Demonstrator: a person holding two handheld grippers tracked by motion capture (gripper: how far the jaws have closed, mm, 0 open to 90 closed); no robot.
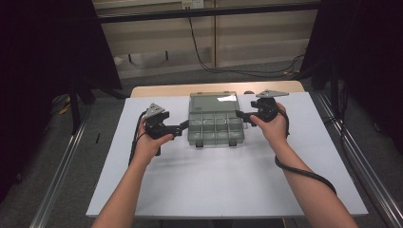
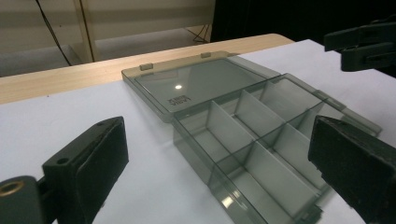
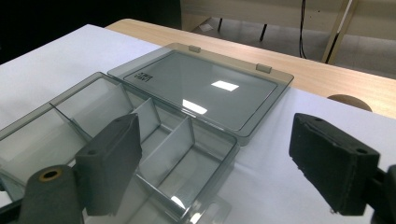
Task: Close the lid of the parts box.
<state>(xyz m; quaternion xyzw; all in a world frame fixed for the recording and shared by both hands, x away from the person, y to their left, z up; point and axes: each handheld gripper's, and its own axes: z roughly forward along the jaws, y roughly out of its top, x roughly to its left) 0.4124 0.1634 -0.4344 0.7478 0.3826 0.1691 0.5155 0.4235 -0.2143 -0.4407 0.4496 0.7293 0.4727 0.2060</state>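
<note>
Lying between both tongs (image 1: pixel 184 127): organizer box (image 1: pixel 216 124)

In my left hand-held gripper view, the near corner of the compartment box (image 2: pixel 252 154) ran off the bottom edge, and my right hand-held gripper (image 2: pixel 362 46) was cut by the right edge. The raised lettering on the lid (image 3: pixel 205 88) was too small to read. From above, my elbows fell below the frame, and the tabletop's (image 1: pixel 157 89) far strip was partly covered.
</note>
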